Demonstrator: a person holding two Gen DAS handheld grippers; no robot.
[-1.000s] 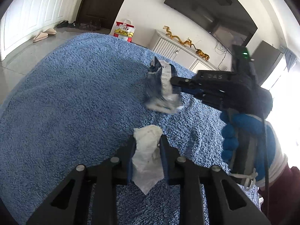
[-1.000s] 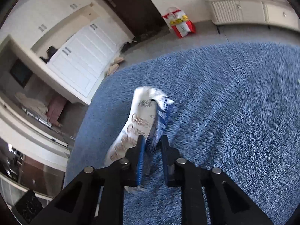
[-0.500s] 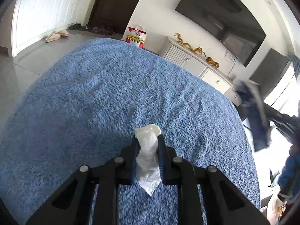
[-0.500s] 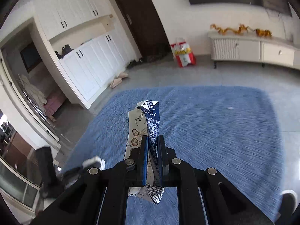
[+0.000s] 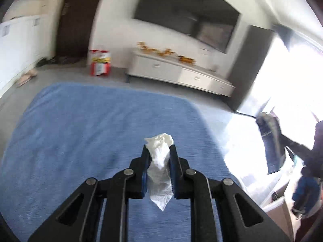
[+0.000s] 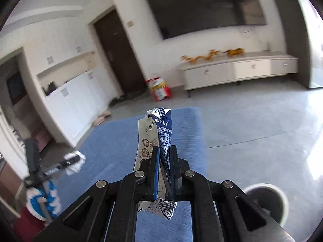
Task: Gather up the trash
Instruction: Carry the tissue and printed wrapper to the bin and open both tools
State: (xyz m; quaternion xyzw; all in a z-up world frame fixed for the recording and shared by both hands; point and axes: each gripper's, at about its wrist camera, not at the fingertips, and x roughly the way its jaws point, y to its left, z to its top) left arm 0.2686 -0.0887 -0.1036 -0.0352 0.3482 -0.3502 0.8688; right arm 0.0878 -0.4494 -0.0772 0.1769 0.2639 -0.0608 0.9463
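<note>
Trash now off the blue rug (image 5: 80, 133): left gripper (image 5: 158, 157) clamps crumpled tissue (image 5: 159, 155), right gripper (image 6: 164, 157) pinches flattened carton (image 6: 159, 133) nearly shut, both lifted and swung toward grey bin (image 6: 266, 199) beyond rug's right edge, drop-off next.

Black left tool (image 5: 158, 151) — silver rivets, blue pads.

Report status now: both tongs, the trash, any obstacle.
Left tongs shut on crumpled white tissue. Right tongs shut on flattened blue-white carton. Round grey bin near; path clear.
</note>
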